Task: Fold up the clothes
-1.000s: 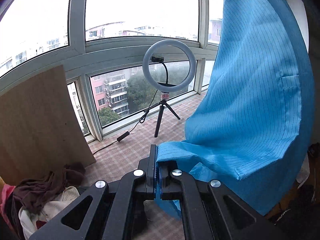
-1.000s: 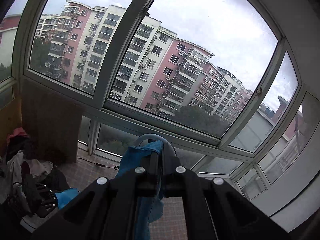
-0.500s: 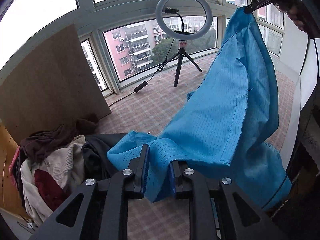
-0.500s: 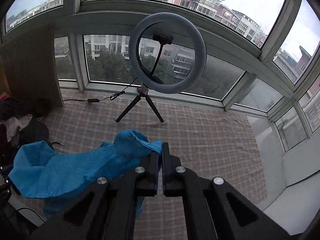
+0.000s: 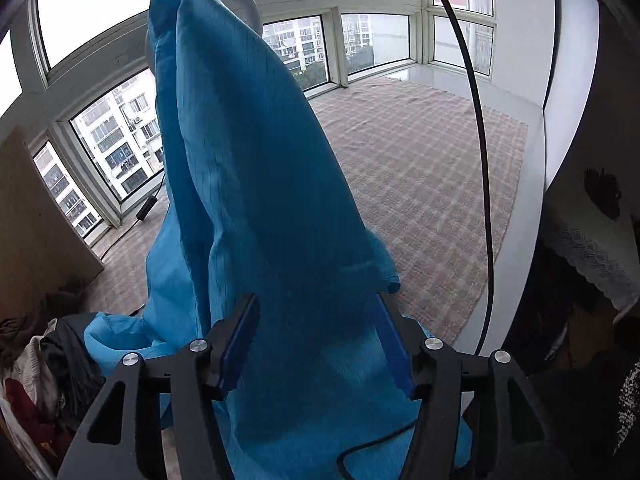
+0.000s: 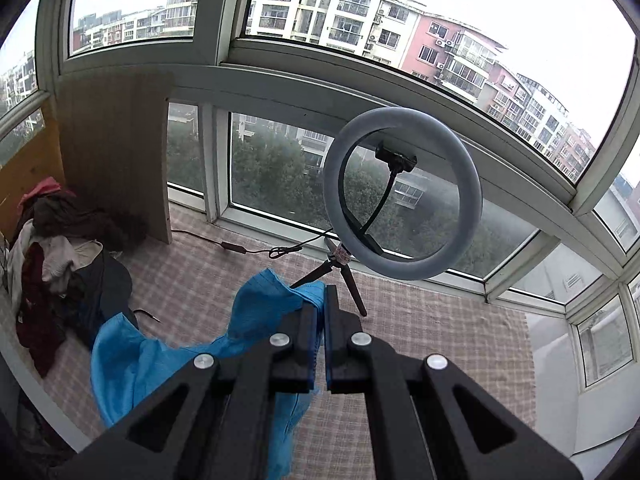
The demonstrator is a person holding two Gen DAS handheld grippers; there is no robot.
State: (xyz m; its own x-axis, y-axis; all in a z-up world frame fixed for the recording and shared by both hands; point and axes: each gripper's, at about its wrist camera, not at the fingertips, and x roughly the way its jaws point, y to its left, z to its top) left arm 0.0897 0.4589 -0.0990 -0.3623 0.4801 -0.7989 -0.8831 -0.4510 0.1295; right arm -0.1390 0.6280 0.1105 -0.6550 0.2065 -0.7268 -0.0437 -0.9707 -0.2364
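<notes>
We see the blue garment (image 5: 256,208) hanging long axis near vertical, top end pinched by the right gripper (image 6: 320,308), its fingers closed on the cloth. Left gripper (image 5: 316,332) fingers are opening, cloth draped loose between them, lower end over the checked floor (image 5: 420,168).

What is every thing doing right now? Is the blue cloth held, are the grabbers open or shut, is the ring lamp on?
Blue garment: hanging, pinched at one end, lower part draped down.
Left gripper: jaws opening, cloth between them, pads not pressing.
Right gripper: shut on the blue garment.
Ring light: upright on its tripod, looks unlit.
Clothes pile: heaped, unfolded.
Wooden board: leaning upright by the window.
</notes>
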